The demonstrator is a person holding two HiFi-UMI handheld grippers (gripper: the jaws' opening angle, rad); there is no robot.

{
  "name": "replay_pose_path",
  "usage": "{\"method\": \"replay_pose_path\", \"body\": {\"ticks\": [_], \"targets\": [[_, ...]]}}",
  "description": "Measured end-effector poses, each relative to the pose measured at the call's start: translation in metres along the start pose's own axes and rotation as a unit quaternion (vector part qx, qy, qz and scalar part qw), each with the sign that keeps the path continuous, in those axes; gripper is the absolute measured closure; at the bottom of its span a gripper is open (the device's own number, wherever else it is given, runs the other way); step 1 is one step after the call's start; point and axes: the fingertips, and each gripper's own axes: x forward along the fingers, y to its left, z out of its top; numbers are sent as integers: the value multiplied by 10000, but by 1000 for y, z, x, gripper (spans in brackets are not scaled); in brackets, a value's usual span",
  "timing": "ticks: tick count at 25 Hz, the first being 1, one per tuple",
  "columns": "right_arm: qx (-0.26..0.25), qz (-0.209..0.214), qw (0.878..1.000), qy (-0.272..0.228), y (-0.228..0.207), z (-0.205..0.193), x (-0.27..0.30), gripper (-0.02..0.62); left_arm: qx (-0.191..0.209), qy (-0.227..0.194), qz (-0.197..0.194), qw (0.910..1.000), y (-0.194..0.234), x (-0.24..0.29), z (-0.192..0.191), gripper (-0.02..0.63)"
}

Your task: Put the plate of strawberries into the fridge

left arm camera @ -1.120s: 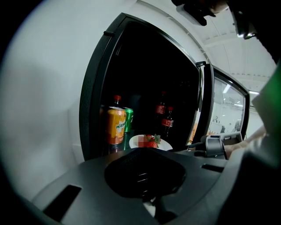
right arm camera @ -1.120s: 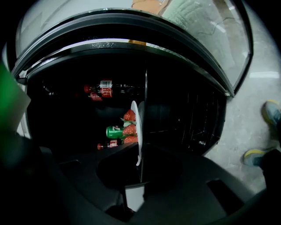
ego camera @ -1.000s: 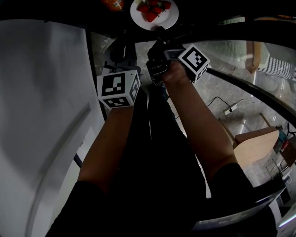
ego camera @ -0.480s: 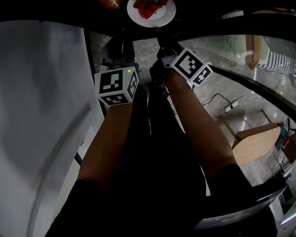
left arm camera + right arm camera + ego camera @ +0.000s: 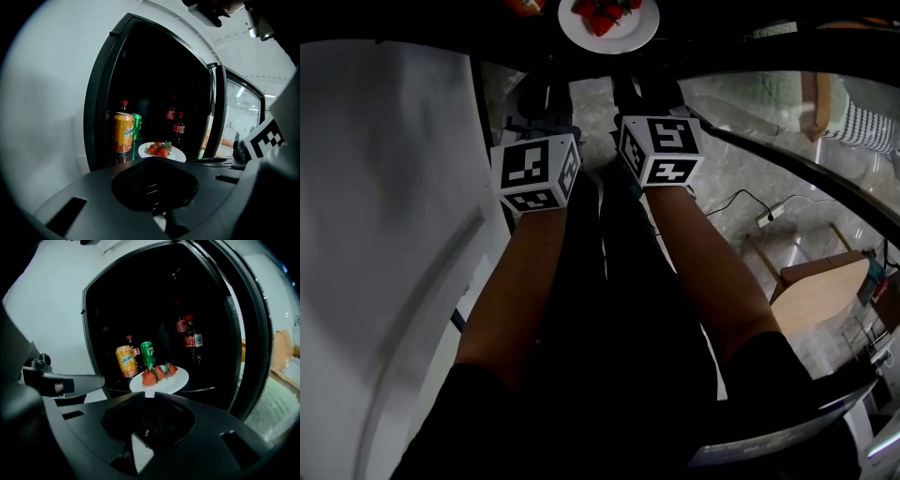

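Now both forearms outstretched; left hand-held gripper clenched empty, right hand-held gripper slightly parted.

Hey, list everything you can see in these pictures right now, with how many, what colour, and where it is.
white round plate: one, white, front of fridge shelf
red strawberries: about four, red, on the plate
orange drink can: one, orange, behind the plate, left
green drink can: one, green, beside the orange can
dark cola bottles: three, red labels, further back
dark-framed fridge: one, standing open
white power strip: one, on the floor, right
forearms: two, bare, reaching forward
left gripper: one, dark, jaws together, empty
right gripper: one, dark, narrow slit at the plate's near rim, grip unclear
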Motion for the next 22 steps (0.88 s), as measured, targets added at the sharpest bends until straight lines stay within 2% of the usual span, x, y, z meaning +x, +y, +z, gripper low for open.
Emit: {"method": "replay_pose_path", "body": {"ticks": [8,22], "targets": [[-144,73,9999,21,5,1,11,532,97,-13,-86,9999,-1,4,4,615],[-29,0,10000,-82,-2,17,33,532,61,54,-82,9999,8,4,1,615]]}}
